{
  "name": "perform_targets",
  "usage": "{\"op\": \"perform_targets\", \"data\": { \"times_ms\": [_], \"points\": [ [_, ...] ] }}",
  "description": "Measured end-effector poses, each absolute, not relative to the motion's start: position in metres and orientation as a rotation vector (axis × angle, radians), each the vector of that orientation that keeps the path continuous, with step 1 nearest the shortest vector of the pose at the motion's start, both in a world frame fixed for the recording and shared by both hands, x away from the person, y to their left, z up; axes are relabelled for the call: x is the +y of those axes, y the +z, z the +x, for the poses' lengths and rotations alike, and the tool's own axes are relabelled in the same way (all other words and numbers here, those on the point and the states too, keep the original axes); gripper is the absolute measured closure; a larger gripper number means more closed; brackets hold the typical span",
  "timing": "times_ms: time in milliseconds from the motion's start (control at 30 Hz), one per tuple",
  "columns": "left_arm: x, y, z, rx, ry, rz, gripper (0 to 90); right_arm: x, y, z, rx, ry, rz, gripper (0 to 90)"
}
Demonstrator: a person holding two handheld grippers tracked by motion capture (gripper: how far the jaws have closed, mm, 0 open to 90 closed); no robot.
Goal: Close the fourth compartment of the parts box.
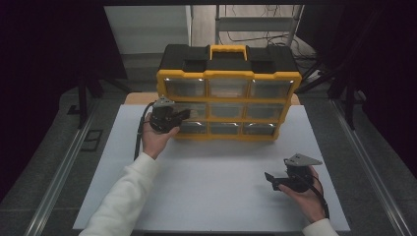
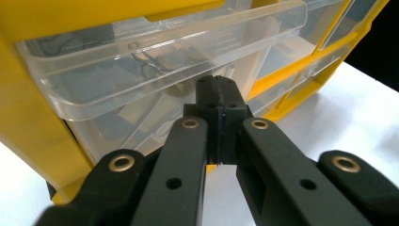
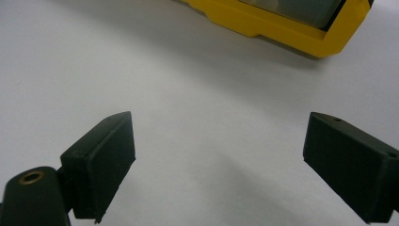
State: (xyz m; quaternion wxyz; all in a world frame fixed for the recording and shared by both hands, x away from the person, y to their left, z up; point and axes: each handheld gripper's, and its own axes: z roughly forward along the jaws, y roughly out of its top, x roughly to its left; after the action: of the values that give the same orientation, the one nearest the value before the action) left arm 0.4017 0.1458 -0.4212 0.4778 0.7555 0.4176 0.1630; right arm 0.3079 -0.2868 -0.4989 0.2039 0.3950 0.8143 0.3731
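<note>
A person works at a white table [image 1: 211, 191] with a two-jaw gripper in each hand; at the far edge stands a yellow and black organiser case [image 1: 228, 93] on its side, its front a grid of clear plastic drawers; the left gripper [image 1: 182, 115] is pressed up against the case's left column, at the middle drawer [image 1: 189, 109]; in the left gripper view the left gripper [image 2: 218, 82] has its two black jaws drawn fully together, pads meeting face to face with nothing visible between them, the tips just under the protruding clear lip of a drawer [image 2: 155, 61] that sits slightly out from the yellow frame [image 2: 33, 132]; whether the tips actually touch the plastic cannot be told; small metal parts show dimly through the drawer's wall; the right gripper [image 1: 269, 178] is held low over the table near its front right, well apart from the case; in the right gripper view its jaws stand wide apart over bare white surface, with a corner of the case's yellow frame [image 3: 291, 33] beyond them.
</note>
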Motion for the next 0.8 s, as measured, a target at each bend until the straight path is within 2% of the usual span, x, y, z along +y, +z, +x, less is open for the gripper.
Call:
{"op": "perform_targets", "data": {
  "times_ms": [500, 800],
  "points": [
    [0.1456, -0.4191, 0.4105, 1.041, 0.407, 1.836, 89.5, -0.2876, -0.4986, 0.3071, 2.268, 1.041, 1.105, 10.3],
    [0.1447, -0.4192, 0.4026, 1.018, 0.415, 1.85, 89.5, -0.2884, -0.4985, 0.3069, 2.265, 1.044, 1.106, 10.3]
  ]
}}
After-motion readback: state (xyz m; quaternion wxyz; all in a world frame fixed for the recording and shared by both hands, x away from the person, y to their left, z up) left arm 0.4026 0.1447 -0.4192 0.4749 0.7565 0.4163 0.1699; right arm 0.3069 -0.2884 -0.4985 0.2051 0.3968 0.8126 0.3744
